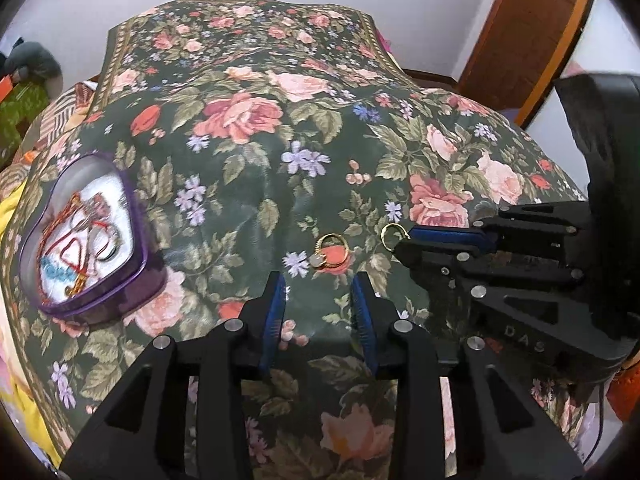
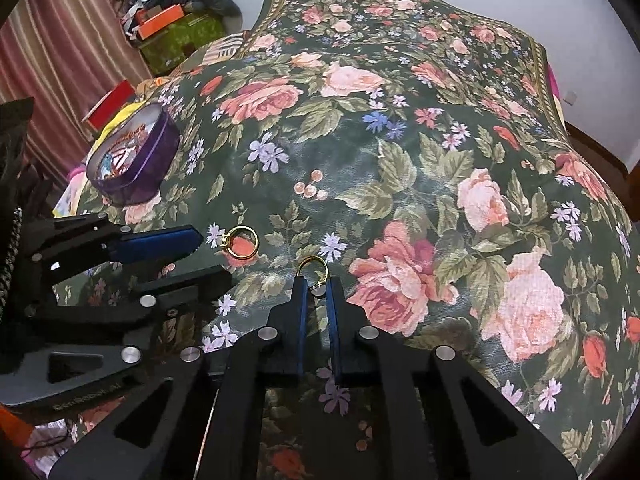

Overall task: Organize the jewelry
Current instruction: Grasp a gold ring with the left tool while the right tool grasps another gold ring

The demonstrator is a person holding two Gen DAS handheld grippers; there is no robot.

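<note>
A gold ring with a small stone (image 1: 332, 251) lies flat on the floral cloth (image 1: 248, 184), just ahead of my left gripper (image 1: 319, 282). The left jaws stand open, and the ring is beyond the blue pads, not between them. A second gold ring (image 2: 312, 269) stands upright, pinched at its lower edge by my right gripper (image 2: 316, 289), which is shut on it. A purple heart-shaped tin (image 1: 86, 240) with several pieces of jewelry inside sits open to the left. In the right wrist view the left gripper (image 2: 214, 258) points at the first ring (image 2: 242, 242), with the tin (image 2: 134, 160) behind it.
The floral cloth (image 2: 400, 140) drapes over a rounded, bed-like surface and falls away at its edges. Orange and green boxes (image 2: 172, 28) and a striped curtain (image 2: 60, 64) stand at the far left. A wooden door frame (image 1: 532, 40) rises at the right.
</note>
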